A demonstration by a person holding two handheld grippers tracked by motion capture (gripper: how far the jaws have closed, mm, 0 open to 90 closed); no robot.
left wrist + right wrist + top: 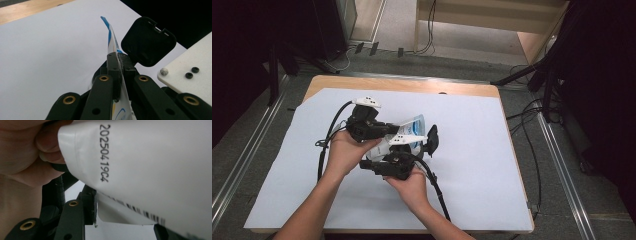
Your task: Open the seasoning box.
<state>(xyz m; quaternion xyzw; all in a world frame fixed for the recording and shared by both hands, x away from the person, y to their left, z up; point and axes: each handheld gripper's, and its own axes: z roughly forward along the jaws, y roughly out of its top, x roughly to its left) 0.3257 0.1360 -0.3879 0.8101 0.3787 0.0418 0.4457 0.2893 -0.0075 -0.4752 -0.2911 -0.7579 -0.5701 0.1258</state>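
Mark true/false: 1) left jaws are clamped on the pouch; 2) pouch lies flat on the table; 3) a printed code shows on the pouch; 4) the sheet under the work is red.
1) True: the left gripper has its jaws shut on the pouch.
2) False: the pouch is held up off the white sheet, edge-on between the jaws.
3) True: a black printed code and part of a barcode show in the right gripper view.
4) False: the sheet is white, on a wooden table.
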